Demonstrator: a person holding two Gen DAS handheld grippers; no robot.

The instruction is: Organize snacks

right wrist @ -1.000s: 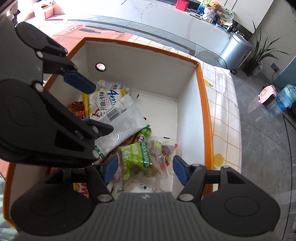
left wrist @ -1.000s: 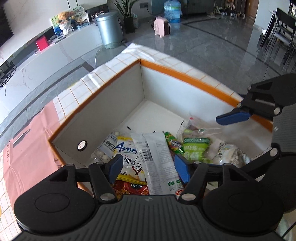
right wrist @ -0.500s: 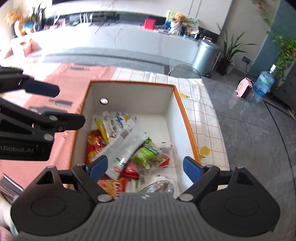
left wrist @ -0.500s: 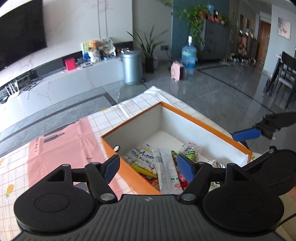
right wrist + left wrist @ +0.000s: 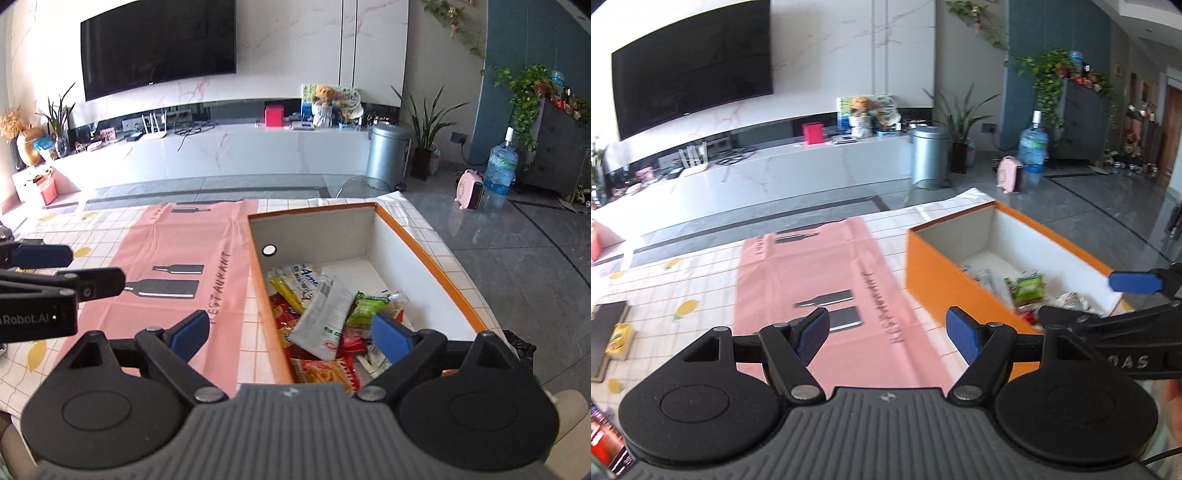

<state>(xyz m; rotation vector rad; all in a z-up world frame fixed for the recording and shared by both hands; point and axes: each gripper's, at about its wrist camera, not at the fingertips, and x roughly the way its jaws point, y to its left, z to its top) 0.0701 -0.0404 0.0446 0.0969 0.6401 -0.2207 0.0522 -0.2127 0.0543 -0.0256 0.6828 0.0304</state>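
An orange box [image 5: 432, 258] with white inner walls stands on the table and holds several snack packets: a white packet [image 5: 325, 317], a green one [image 5: 367, 306], red ones [image 5: 325, 371]. The box also shows at the right of the left wrist view [image 5: 934, 273]. My left gripper [image 5: 886, 334] is open and empty, above the pink mat, left of the box. My right gripper [image 5: 291, 332] is open and empty, above the box's near left wall. Each gripper shows at the edge of the other's view.
A pink mat [image 5: 177, 251] lies on the checked tablecloth [image 5: 672, 288] left of the box. A dark flat object and a small yellow packet [image 5: 620, 336] lie at the table's far left. A long white TV bench [image 5: 221, 155] and a grey bin [image 5: 386, 155] stand beyond the table.
Both grippers have pulled up and back from inside the box. The left one has moved left over the pink mat. Both stay open and empty.
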